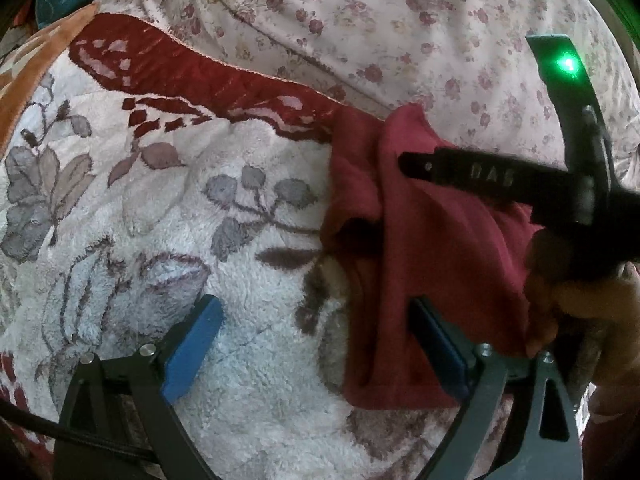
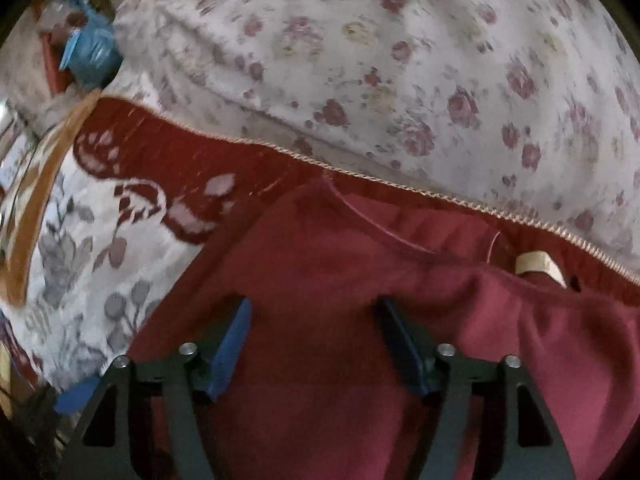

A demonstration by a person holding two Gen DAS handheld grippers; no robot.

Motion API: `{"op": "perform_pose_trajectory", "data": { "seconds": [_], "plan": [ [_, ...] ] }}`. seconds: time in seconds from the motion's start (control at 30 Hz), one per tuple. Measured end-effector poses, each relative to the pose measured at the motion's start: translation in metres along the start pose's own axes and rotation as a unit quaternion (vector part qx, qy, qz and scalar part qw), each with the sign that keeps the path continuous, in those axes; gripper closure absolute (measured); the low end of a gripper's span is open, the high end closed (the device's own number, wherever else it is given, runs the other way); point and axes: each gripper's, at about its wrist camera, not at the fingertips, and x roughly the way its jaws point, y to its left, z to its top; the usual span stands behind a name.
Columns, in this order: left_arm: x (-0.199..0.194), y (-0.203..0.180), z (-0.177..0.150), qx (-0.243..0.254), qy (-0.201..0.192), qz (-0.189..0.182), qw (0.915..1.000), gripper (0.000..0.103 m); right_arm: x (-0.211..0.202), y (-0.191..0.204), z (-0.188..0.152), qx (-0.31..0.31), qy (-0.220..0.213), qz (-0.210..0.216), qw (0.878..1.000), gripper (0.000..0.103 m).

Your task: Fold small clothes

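A small maroon garment (image 1: pixel 432 264) lies bunched on a fleece blanket (image 1: pixel 256 304) with a grey leaf pattern and a dark red border, spread over a bed. The garment sits close to the blanket's stitched red edge, where a rose-print sheet (image 1: pixel 380 12) begins. In the left wrist view, the left tongs (image 1: pixel 316 344) stand wide apart above the blanket, holding nothing; one blue pad (image 1: pixel 192 352) is over bare fleece, the other at the garment's near hem. The black body of the other tool, showing a green light, reaches across the cloth from the right side. In the right wrist view, the right tongs (image 2: pixel 314 346) hang spread wide over the garment (image 2: pixel 320 280), gripping nothing; whether the pads touch the fabric cannot be told. A pale label (image 2: pixel 538 266) shows by the garment's neckline, near the blanket's edge. A blue packet (image 2: pixel 92 56) lies at the far left corner of the bed.
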Motion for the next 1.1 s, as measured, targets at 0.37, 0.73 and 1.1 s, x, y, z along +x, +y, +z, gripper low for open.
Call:
{"op": "perform_pose_trajectory", "data": {
  "seconds": [0.37,0.73,1.1],
  "plan": [
    [0.001,0.002,-0.003,-0.003,-0.005,-0.002,1.0,0.007,-0.03,0.006,-0.001,0.006,0.01,0.044,0.999,0.023],
    [0.003,0.001,-0.004,-0.002,-0.004,0.0,1.0,0.007,0.009,0.043,0.019,-0.017,0.048,0.031,0.998,0.01],
    [0.007,0.015,0.001,-0.06,-0.03,-0.049,0.9966,0.007,0.023,0.047,0.023,-0.062,0.041,-0.01,0.997,0.03]
  ]
}}
